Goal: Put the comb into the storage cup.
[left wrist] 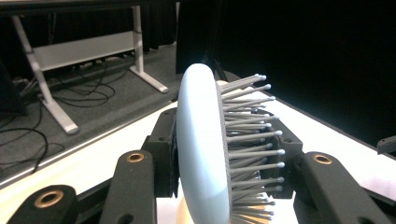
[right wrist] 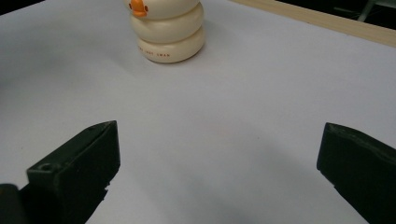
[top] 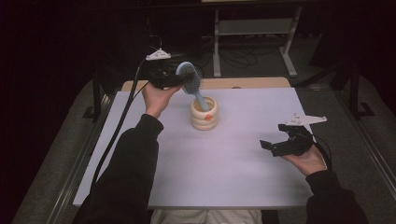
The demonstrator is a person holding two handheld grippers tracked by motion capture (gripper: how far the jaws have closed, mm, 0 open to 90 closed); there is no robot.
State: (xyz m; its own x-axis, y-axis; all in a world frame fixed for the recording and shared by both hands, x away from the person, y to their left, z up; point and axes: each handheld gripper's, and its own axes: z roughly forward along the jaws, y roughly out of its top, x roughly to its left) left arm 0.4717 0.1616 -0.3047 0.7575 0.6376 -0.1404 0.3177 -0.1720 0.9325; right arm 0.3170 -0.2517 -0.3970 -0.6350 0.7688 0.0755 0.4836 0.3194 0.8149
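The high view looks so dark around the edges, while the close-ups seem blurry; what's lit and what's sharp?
High view: the white table is brightly lit, surroundings nearly black. Left gripper view: the pale blue plastic hairbrush is sharp, the floor behind soft. Right gripper view: the cream ringed duck-face holder is fairly sharp, the near jaws slightly blurred.

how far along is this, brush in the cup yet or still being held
Done: the blue hairbrush has its handle down inside the cream ribbed cup. In hand: the left hand-held gripper is shut on the brush head. Left: letting go. The right hand-held gripper waits open over the white table.
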